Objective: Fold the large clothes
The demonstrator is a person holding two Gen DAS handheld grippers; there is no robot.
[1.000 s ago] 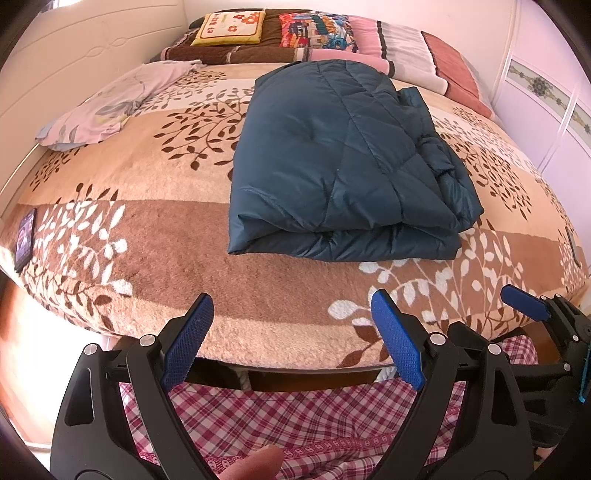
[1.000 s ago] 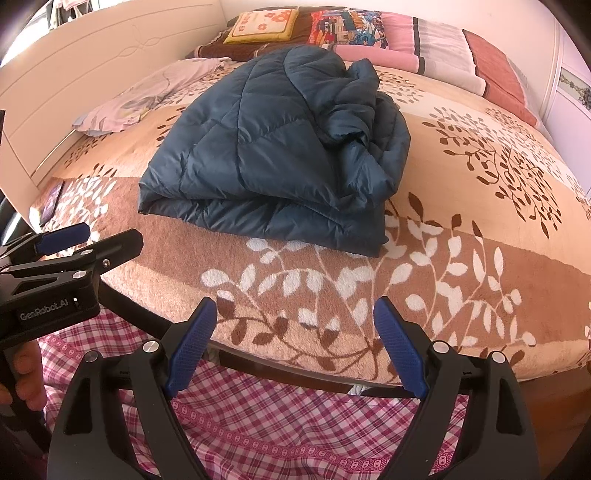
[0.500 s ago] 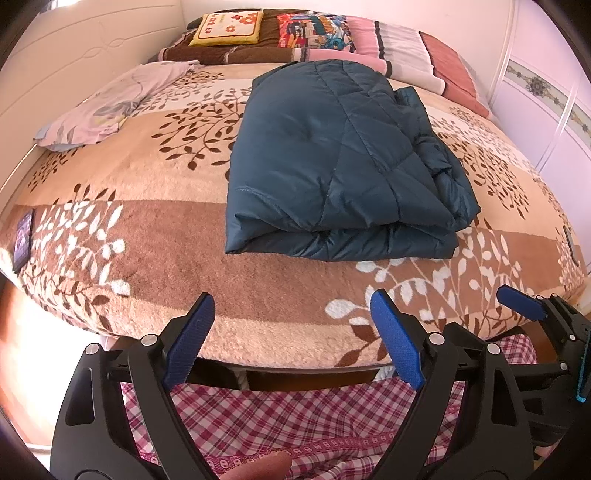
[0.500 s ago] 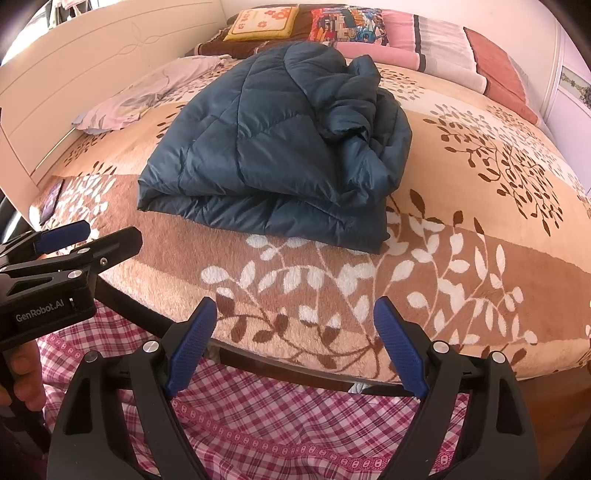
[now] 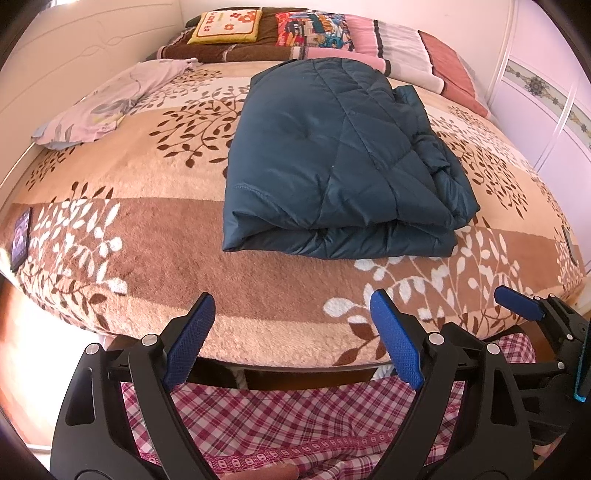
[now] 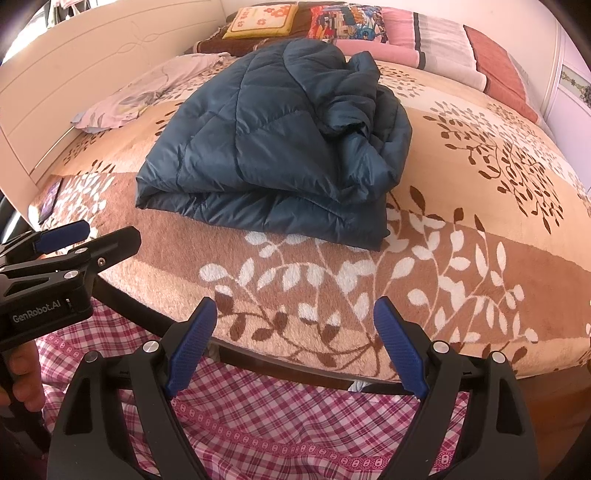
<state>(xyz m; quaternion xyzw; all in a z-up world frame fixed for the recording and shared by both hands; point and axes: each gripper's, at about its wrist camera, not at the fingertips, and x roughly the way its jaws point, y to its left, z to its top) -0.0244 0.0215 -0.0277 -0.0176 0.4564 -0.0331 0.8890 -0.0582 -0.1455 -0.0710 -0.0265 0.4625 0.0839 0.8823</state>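
Note:
A dark teal quilted jacket [image 5: 332, 166] lies folded into a thick rectangle in the middle of the bed; it also shows in the right wrist view [image 6: 273, 147], with a rumpled sleeve or hood part on its right side. My left gripper [image 5: 291, 325] is open and empty, held back over the bed's near edge. My right gripper [image 6: 295, 332] is open and empty, also at the near edge, apart from the jacket. Each gripper shows at the side of the other's view.
The bed carries a tan and brown leaf-patterned blanket [image 5: 147, 229]. A pale lilac garment [image 5: 107, 103] lies at the far left. Pillows [image 5: 225, 22] line the headboard end. A phone [image 5: 20, 238] lies at the left edge. A red checked cloth [image 5: 295, 424] is below me.
Both grippers have shifted slightly; the jacket sits a little nearer and more to the left in the views. Nothing was gripped or released.

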